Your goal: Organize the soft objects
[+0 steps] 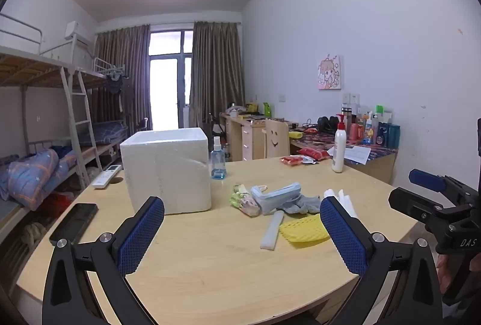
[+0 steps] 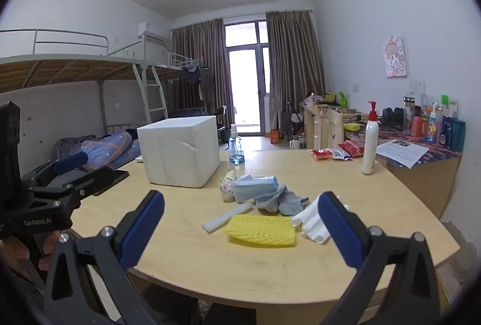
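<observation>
On the left of the counter (image 1: pixel 195 249), a black phone (image 1: pixel 73 222) is laid near the edge, and a white remote (image 1: pixel 106 176) is seen behind it. A white foam box (image 1: pixel 166 168) is set upright next, with a blue spray bottle (image 1: pixel 218 159) just beside its right rear corner.

The left claw (image 1: pixel 242 230) is held spread above the near edge, nothing between its blue pads (image 1: pixel 141 237).

Right of the box, the soft things are heaped near the middle: a floral pouch (image 2: pixel 227 186), blue masks (image 2: pixel 255 185) lying partly over it, and a grey sock (image 2: pixel 284 201) touching the masks. In front of these a white foam strip (image 2: pixel 225 216) is laid aslant, touching a yellow foam net (image 2: pixel 261 230). White foam pieces (image 2: pixel 311 222) are bunched at the net's right end.

The right claw (image 2: pixel 240 230) is likewise held wide apart and empty, the net being framed between its pads (image 2: pixel 339 228).

Further right and back, red packets (image 2: pixel 336 152) and a white pump bottle (image 2: pixel 370 144) are stood near the far edge.
</observation>
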Tool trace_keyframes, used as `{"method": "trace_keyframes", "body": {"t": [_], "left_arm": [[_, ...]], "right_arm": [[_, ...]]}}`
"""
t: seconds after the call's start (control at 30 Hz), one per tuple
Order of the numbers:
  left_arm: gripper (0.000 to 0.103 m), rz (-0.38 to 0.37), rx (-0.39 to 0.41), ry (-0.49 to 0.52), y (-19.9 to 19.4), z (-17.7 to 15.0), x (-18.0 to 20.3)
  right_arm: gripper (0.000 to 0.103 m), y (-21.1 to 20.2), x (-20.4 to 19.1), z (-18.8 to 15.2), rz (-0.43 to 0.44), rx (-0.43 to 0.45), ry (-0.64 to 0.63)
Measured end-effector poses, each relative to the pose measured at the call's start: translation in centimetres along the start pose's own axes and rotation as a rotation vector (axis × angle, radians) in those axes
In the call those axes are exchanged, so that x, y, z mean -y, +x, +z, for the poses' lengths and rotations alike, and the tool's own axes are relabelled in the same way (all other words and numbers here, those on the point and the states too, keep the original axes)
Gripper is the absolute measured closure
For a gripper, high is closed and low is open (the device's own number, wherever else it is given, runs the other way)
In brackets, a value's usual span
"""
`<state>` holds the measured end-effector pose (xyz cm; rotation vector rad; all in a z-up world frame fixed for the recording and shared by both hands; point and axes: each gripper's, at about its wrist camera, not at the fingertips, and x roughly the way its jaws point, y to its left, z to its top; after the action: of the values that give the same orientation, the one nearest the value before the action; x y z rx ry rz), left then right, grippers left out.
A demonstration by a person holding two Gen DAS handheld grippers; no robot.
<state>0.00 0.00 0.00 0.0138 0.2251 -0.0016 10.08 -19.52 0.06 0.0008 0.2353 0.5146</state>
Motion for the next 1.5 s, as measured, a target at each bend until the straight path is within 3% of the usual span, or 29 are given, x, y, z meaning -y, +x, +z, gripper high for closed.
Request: {"method": "trace_keyframes", "body": {"t": [0.07, 0.83, 0.97, 1.5], "left_arm": [[0.0, 0.0, 0.036, -0.015, -0.1, 0.0, 0.0], [0.0, 0.05, 0.026, -0.02, 0.3, 0.0, -0.4], [0.0, 0.019, 0.02, -0.027, 0.4, 0.0, -0.6], [0.0, 0.024, 0.018, -0.03, 0.4, 0.1, -0.9]], "right_arm": [[0.0, -0.1, 0.0, 0.0, 0.007, 0.021, 0.016], [0.0, -0.7, 0.1, 0.0, 0.014, 0.004, 0.007], [0.0, -0.7, 0.1, 0.0, 0.012, 0.012, 0.006], [0.0, -0.9, -0.2, 0.2, 0.009, 0.017, 0.001]]}}
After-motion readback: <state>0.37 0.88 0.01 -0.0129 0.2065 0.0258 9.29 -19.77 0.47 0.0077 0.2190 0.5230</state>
